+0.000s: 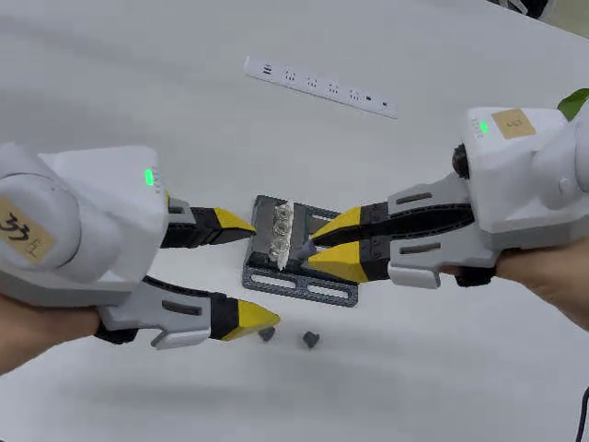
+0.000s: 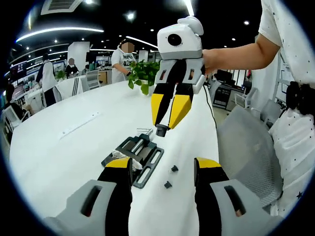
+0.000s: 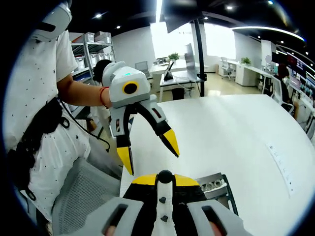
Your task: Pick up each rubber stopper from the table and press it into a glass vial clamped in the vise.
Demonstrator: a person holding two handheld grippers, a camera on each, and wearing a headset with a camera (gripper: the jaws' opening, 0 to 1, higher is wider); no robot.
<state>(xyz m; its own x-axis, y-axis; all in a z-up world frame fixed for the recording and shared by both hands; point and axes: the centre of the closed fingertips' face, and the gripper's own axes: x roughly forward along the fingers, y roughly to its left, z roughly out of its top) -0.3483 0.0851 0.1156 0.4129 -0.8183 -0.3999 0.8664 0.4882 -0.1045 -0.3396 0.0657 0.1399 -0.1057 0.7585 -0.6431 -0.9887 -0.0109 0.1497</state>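
The table [image 1: 138, 74] is smooth matt white, the vise [image 1: 304, 287] dark metal, the vials [image 1: 281, 228] clear glass, each stopper [image 1: 311, 340] dull rubber.

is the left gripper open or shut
Open. On the left gripper the jaws stand wide apart, with nothing held between them.

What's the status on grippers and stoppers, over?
Right gripper shut on a stopper, near the vise. Left gripper open, empty. Two loose stoppers on the table. Nothing blocking the vials.

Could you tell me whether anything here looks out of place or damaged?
Nothing stands out: the vise sits flat, vials in a row, two loose stoppers beside it, a stopper in the right gripper.
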